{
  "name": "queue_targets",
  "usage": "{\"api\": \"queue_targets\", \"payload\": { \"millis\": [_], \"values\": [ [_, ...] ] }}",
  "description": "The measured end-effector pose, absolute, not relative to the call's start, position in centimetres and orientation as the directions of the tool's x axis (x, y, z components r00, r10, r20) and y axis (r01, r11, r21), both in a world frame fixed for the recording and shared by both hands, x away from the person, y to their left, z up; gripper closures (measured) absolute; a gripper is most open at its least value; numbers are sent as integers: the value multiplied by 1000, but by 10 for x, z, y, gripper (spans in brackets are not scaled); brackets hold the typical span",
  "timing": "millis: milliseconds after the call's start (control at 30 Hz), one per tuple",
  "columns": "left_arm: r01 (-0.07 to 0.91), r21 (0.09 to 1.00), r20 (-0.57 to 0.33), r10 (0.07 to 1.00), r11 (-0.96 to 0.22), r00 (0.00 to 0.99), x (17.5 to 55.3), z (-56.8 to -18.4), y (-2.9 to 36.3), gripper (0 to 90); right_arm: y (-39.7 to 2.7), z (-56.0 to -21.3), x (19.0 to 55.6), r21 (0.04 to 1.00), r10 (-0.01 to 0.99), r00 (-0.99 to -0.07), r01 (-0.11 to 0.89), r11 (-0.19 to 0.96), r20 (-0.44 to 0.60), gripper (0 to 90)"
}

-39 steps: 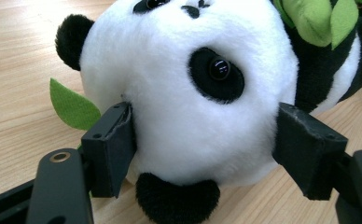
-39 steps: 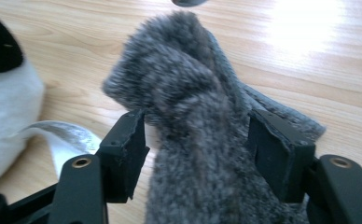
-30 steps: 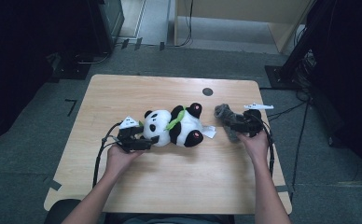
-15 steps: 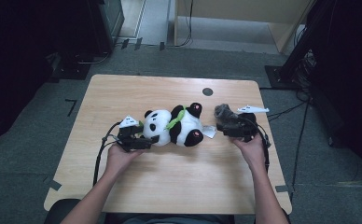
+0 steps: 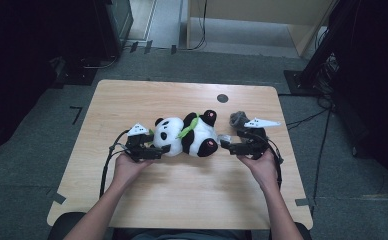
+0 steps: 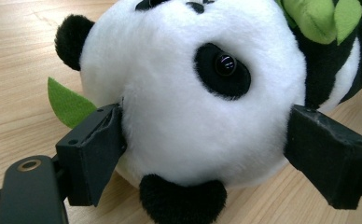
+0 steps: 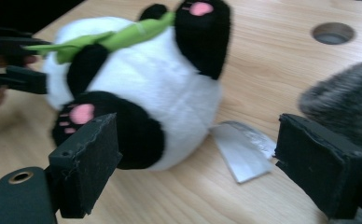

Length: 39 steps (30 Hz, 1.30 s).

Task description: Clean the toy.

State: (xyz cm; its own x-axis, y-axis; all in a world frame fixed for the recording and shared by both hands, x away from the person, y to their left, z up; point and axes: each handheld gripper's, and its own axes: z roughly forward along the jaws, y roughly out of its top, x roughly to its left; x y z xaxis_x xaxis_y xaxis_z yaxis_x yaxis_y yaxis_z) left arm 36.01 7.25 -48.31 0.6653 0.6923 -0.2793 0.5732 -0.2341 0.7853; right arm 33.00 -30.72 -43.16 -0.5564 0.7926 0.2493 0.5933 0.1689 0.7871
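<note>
While clamped on the panda's head [image 6: 188,93], left gripper [image 6: 202,144] wide; right gripper [image 7: 195,154] — jaws lately opening — empty.

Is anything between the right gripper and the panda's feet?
Nothing solid. The right gripper is open facing the panda, with bare table between. A flat grey tag lies there, and a grey furry thing sits off to one side.

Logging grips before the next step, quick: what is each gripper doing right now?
Left gripper: shut on the plush panda, jaws clamping its head.
Right gripper: open, jaws just opened, nothing gripped.
</note>
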Motion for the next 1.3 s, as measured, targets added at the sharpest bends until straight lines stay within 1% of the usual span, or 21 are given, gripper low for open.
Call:
{"api": "queue_targets", "payload": {
  "millis": [167,267,500,633,767,1100,1200,1300],
  "values": [
    [574,784,-280,692,-235,665,360,-483,72,142,-295,-431,322,801,759,-608,563,204,235,146],
    [574,784,-279,691,-236,666,361,-483,73,143,-286,-432,319,796,738,-637,556,239,223,136],
    [573,784,-277,692,-238,667,361,-483,73,144,-271,-433,315,795,721,-666,536,284,191,132],
    [573,784,-278,692,-237,666,361,-483,72,144,-266,-435,314,804,694,-689,525,280,208,130],
    [573,785,-279,692,-235,666,361,-483,72,145,-260,-441,315,797,680,-707,517,312,192,130],
    [574,787,-285,690,-228,665,362,-484,72,146,-257,-463,331,799,707,-691,507,323,152,118],
    [574,787,-287,690,-226,665,362,-484,72,147,-254,-468,335,810,713,-689,488,325,129,118],
    [575,786,-288,689,-226,665,362,-484,72,147,-249,-474,340,806,706,-696,489,332,131,126]
  ]
}}
